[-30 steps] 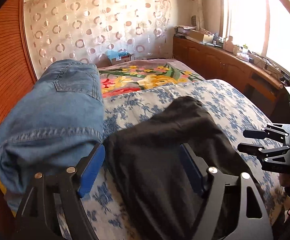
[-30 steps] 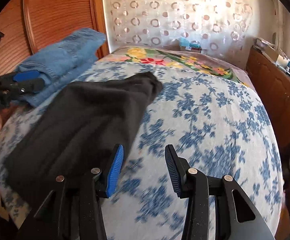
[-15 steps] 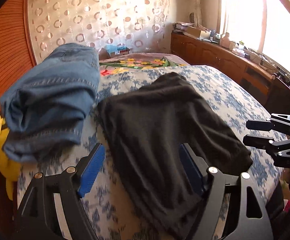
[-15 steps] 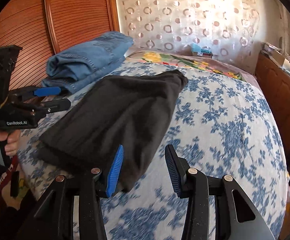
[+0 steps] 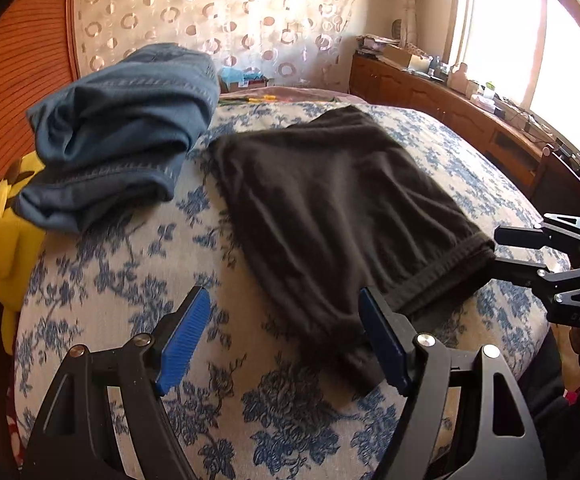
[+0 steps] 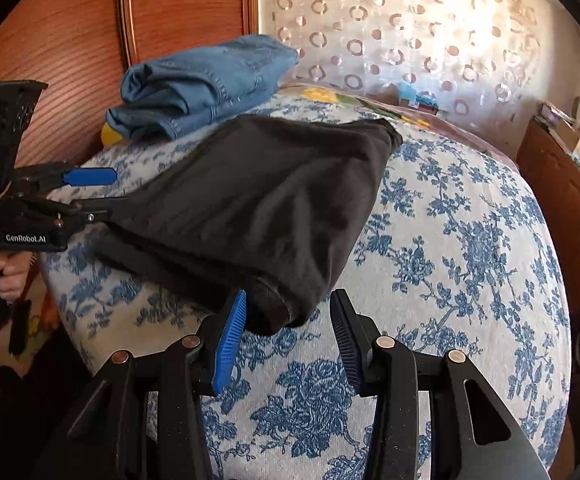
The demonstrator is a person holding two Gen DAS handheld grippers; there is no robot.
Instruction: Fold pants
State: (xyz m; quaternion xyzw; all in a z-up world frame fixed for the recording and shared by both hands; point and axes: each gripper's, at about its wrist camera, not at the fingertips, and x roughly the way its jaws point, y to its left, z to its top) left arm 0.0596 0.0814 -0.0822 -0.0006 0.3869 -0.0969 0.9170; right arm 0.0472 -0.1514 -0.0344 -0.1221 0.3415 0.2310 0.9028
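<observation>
Nearest, left tool (image 5: 283, 336) spread wide and empty, right tool (image 6: 287, 326) parted more narrowly, gripping nothing, both just short of the near hem. Beyond, folded black pants (image 5: 330, 200) flat on the floral bed cover (image 5: 129, 280). Farther left, folded blue jeans (image 5: 129, 128) over a yellow cushion (image 5: 1, 216), against the wooden headboard (image 6: 69, 48).

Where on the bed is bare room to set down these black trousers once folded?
Free: floral bedspread between the folded black trousers and the wooden cabinet. Also a near strip below the folded blue jeans. Crowded: the jeans corner with the yellow item.
</observation>
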